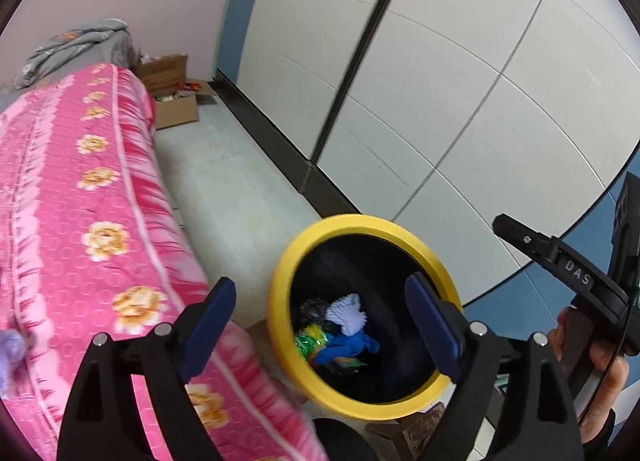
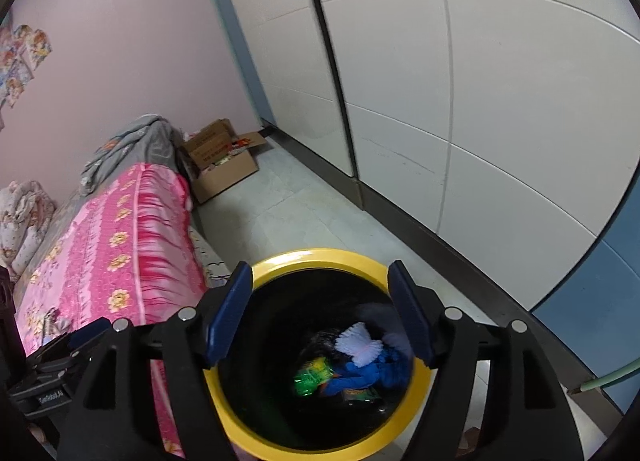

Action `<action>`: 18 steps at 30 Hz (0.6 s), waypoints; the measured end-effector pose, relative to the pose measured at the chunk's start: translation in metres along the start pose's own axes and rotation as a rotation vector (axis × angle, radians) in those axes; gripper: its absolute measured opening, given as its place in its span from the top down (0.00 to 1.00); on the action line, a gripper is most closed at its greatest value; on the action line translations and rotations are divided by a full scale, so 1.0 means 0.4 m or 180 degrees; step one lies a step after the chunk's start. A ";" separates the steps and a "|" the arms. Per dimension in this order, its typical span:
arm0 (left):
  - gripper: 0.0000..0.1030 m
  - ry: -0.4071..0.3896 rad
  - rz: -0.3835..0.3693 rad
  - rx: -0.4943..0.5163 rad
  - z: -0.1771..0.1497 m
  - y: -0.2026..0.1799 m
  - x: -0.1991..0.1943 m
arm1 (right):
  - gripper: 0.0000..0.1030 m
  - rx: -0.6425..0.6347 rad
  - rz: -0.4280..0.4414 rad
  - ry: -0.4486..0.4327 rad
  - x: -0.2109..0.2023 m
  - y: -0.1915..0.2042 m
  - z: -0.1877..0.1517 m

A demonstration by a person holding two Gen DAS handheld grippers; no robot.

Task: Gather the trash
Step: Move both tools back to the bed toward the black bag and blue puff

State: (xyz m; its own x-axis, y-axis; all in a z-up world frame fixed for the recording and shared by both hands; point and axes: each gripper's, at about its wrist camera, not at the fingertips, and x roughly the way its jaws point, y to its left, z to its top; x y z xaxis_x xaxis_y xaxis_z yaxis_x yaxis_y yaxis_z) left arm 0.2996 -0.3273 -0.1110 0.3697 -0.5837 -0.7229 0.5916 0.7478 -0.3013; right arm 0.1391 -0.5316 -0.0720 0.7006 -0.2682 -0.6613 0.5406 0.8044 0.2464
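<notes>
Two wide things border the free floor strip (image 2: 280,205): the white wardrobe (image 2: 460,101) at right and the pink bed (image 2: 120,245) at left. The yellow-rimmed bin (image 2: 320,257) stands between them, touching the bed, with trash (image 2: 360,365) on its bottom. Both grippers, left (image 1: 320,325) and right (image 2: 320,313), point down over it, fingers apart, nothing between them.

Yellow-rimmed black bin (image 2: 320,257); pink bedspread (image 1: 80,189) with yellow flowers.

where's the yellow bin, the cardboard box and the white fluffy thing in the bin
yellow bin (image 2: 320,257), right wrist view, far side of its rim
cardboard box (image 2: 224,177), right wrist view, its front wall
white fluffy thing (image 1: 347,315), left wrist view, its middle
</notes>
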 end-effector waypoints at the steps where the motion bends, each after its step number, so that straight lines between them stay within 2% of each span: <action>1: 0.19 -0.0023 0.0031 -0.0008 0.000 0.011 -0.013 | 0.34 -0.0020 0.0037 -0.0020 -0.008 0.011 0.001; 9: 0.18 -0.0232 0.0337 -0.0150 -0.008 0.155 -0.147 | 0.22 -0.0227 0.0382 -0.0108 -0.054 0.140 -0.006; 10: 0.18 -0.0252 0.0368 -0.0173 -0.011 0.176 -0.164 | 0.17 -0.0252 0.0449 -0.0116 -0.058 0.160 -0.007; 13: 0.18 -0.0309 0.0507 -0.0249 -0.025 0.246 -0.221 | 0.11 -0.0285 0.0637 -0.0119 -0.066 0.217 -0.013; 18: 0.18 -0.0412 0.0761 -0.0443 -0.053 0.377 -0.320 | 0.09 -0.0422 0.0902 -0.0069 -0.067 0.332 -0.026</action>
State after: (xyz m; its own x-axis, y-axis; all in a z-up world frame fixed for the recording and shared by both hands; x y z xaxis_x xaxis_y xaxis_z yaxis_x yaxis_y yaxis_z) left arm 0.3262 -0.1330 -0.0770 0.5801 -0.4147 -0.7011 0.3762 0.8998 -0.2210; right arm 0.1871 -0.4121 -0.0288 0.8253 -0.0334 -0.5638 0.2578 0.9105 0.3234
